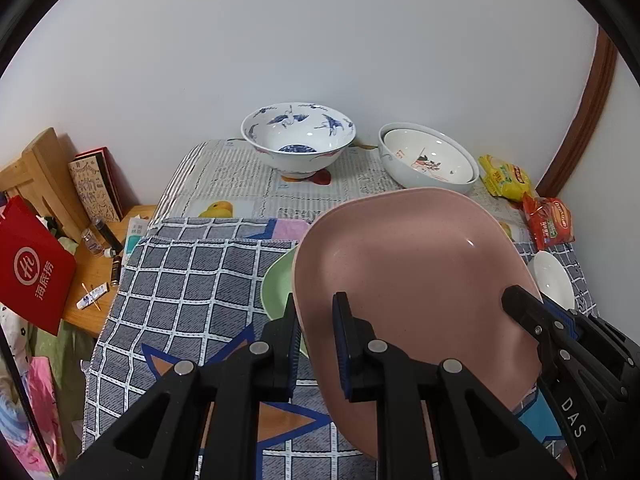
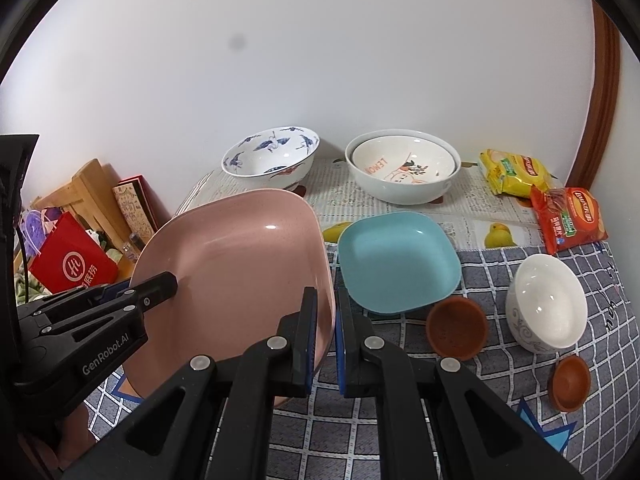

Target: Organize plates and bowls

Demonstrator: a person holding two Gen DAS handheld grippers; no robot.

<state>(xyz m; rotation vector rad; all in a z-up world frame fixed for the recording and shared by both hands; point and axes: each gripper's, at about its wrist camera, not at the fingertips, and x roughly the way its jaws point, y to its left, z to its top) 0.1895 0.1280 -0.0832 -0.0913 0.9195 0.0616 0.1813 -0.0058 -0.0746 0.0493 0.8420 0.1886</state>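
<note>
Both grippers clamp one pink plate above the checked cloth.

At the far wall a cream bowl (image 2: 404,164) sits nested inside a white bowl (image 2: 400,190); the crane bowl (image 2: 272,158) is empty. Only the left view shows the green plate (image 1: 278,284) under the pink plate (image 1: 404,280); only the right shows the blue plate (image 2: 398,262). The left gripper (image 1: 316,344) and right gripper (image 2: 326,344) have their fingers narrowed onto opposite rims, holding the plate tilted above the surface.
</note>
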